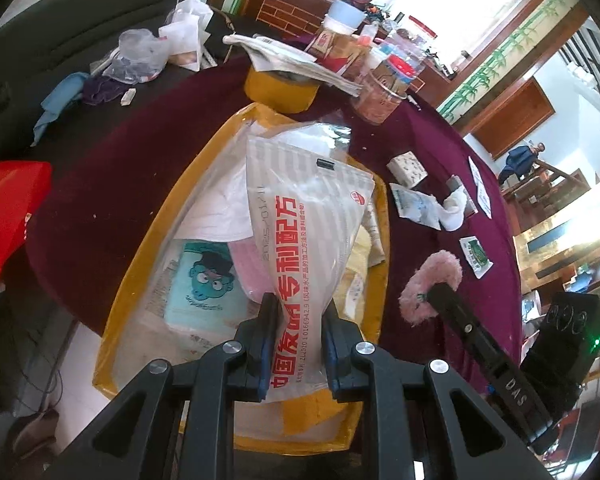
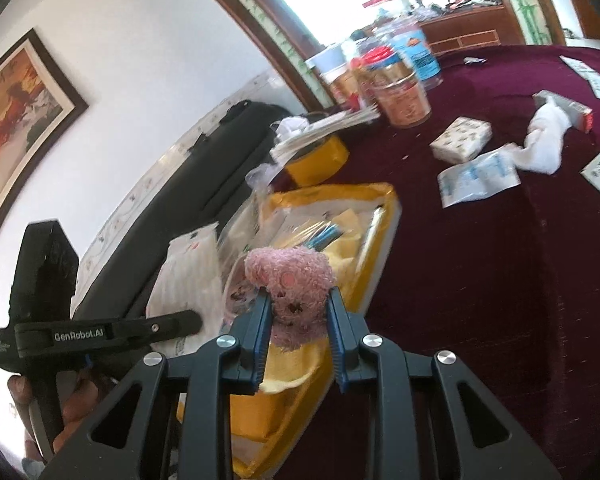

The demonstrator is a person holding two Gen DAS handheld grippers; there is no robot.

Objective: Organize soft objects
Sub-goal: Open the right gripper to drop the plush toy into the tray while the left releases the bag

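Note:
My left gripper (image 1: 298,312) is shut on a white plastic pouch with red Chinese print (image 1: 300,220) and holds it over a yellow-rimmed bag (image 1: 140,272) full of soft packs, which lies on the maroon table (image 1: 100,200). My right gripper (image 2: 298,300) is shut on a fluffy pink soft item (image 2: 290,276), held just above the same yellow bag (image 2: 332,200). In the left wrist view the pink item (image 1: 428,284) hangs from the right gripper beside the bag's right edge. The left gripper and its pouch (image 2: 192,272) show at the left of the right wrist view.
On the table lie a white sock (image 2: 544,140), a tissue pack (image 2: 460,138), a blue-white sachet (image 2: 476,178) and small cards (image 1: 476,256). Jars and bottles (image 2: 400,92), a yellow tape roll (image 1: 280,90) and newspapers stand at the far edge. A dark sofa (image 1: 60,52) holds bags.

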